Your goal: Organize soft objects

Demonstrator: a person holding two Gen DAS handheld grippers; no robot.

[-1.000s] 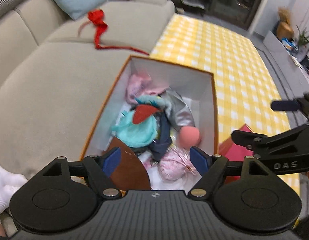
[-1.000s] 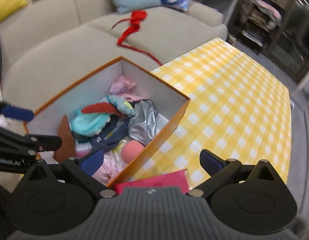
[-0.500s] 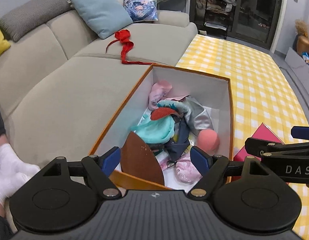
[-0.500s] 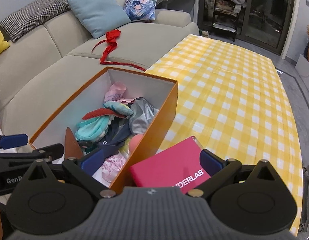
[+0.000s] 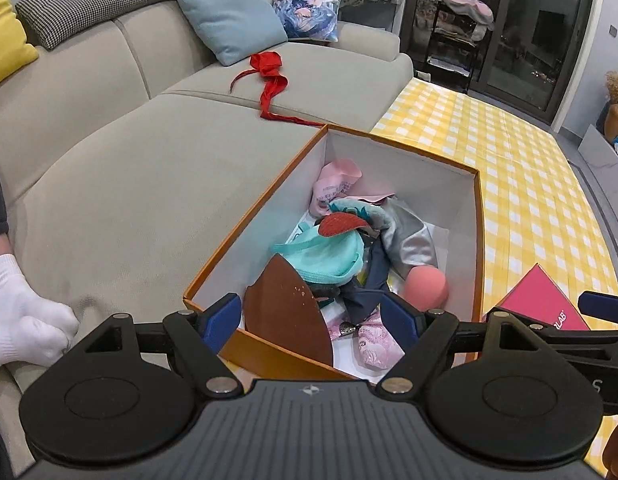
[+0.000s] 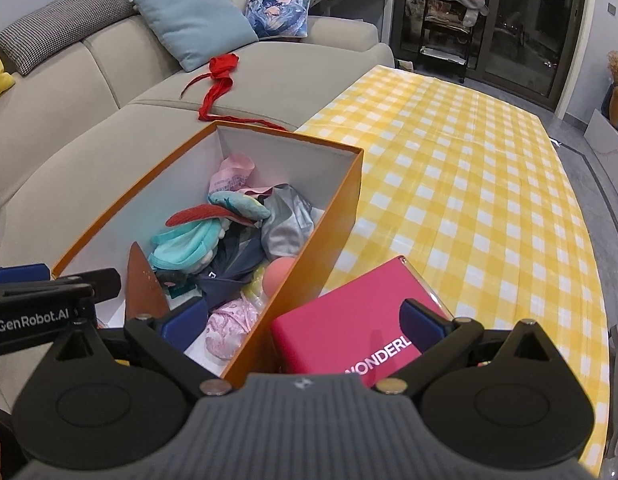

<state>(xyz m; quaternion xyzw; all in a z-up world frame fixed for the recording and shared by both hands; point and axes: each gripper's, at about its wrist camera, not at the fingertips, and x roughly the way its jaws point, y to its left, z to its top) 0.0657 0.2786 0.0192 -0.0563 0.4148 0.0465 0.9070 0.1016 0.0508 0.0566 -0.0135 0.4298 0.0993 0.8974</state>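
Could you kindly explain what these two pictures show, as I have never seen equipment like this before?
No robot is here: a person carries a hand-held gripper in each hand, and each has a camera that looks forward along its two blue-tipped fingers. One picture comes from the left gripper, the other from the right gripper. Both are open and hold nothing.

Below them stands an orange box with white inner walls, between a beige sofa and a yellow checked cloth. Inside lie soft things in a heap: a turquoise piece, a silvery garment, a pink ball. A pink carton rests beside the box, and a red ribbon lies on the sofa.
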